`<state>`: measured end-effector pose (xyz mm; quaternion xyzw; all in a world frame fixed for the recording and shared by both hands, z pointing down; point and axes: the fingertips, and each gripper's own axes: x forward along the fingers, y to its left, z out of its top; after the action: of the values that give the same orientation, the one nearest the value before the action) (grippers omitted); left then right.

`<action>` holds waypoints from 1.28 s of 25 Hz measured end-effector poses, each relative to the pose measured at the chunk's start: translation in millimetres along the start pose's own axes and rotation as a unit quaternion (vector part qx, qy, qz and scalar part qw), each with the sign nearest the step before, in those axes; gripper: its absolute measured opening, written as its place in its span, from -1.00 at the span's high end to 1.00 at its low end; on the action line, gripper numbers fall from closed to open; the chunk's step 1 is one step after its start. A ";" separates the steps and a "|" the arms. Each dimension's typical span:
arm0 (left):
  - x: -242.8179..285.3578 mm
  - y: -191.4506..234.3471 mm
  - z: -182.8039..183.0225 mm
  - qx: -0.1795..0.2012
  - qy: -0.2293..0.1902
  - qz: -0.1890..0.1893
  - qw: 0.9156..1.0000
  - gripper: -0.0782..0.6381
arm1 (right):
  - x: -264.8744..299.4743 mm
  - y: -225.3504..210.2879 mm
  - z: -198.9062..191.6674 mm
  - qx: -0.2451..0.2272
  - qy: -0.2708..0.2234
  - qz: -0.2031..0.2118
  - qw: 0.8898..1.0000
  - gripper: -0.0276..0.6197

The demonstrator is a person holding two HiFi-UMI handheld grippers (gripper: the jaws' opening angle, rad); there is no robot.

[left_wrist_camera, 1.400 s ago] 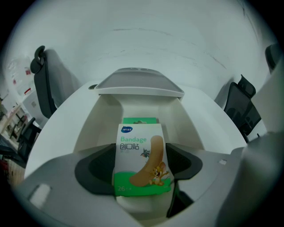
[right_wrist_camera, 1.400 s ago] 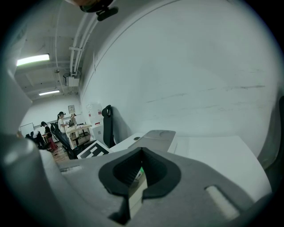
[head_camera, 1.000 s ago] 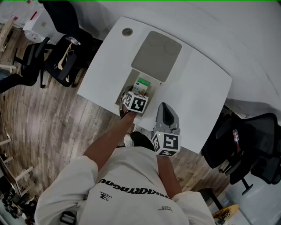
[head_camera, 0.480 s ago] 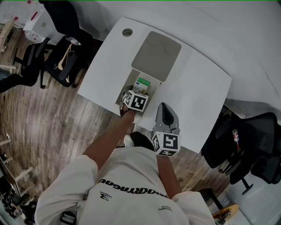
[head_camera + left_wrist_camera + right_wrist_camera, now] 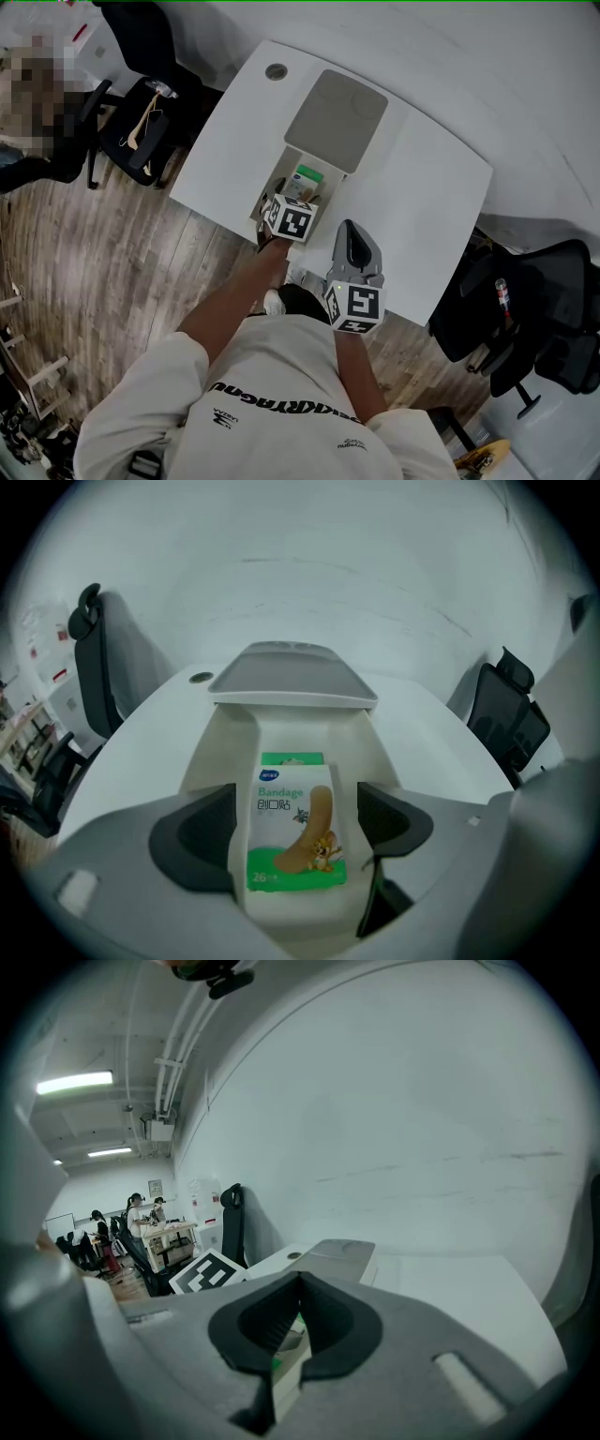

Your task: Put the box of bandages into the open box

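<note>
The green and white bandage box (image 5: pixel 292 822) lies flat inside the open white box (image 5: pixel 220 752), with its printed face up. My left gripper (image 5: pixel 295 829) hangs over the near end of that box. Its jaws have just been opening and now stand wide, with the dark pads (image 5: pixel 202 841) clear of the bandage box on both sides. From the head view, the left gripper (image 5: pixel 284 197) covers the near part of the open box (image 5: pixel 277 167), and the bandage box (image 5: pixel 306 177) shows beyond it. My right gripper (image 5: pixel 351 234) rests above the table to the right, shut and empty (image 5: pixel 300 1283).
The open box's grey lid (image 5: pixel 336 120) lies back flat on the white table (image 5: pixel 427 187). A round cable hole (image 5: pixel 276 71) sits at the far left corner. Black office chairs stand left (image 5: pixel 141 122) and right (image 5: pixel 534 319) of the table. People work far off in the right gripper view.
The left gripper has tilted slightly over the open box, and a little more of the bandage box shows beyond it. The right gripper has stayed in place.
</note>
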<state>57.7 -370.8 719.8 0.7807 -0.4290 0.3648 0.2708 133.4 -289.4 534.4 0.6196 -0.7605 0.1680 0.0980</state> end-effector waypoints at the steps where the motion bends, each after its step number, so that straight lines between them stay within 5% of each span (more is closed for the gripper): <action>1: -2.7 -0.9 1.0 0.000 -0.005 -0.001 1.000 -0.38 | -1.8 1.0 0.4 0.000 -0.002 0.000 1.000 0.91; 7: -20.1 -3.2 4.7 -0.008 -0.035 -0.002 0.999 -0.36 | -12.2 9.4 2.9 -0.005 -0.010 0.000 1.000 0.91; 20: -87.4 -17.4 8.4 -0.011 -0.132 -0.009 0.991 0.02 | -46.6 30.0 12.4 -0.017 -0.035 -0.008 0.999 0.91; 32: -170.2 -29.5 -2.5 -0.002 -0.200 -0.014 0.980 0.06 | -103.7 79.2 17.0 -0.033 -0.063 -0.008 0.997 0.91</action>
<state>20.1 -274.2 581.5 0.8434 -0.4638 0.1969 0.1865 79.2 -187.6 471.0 0.6310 -0.7656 0.1030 0.0717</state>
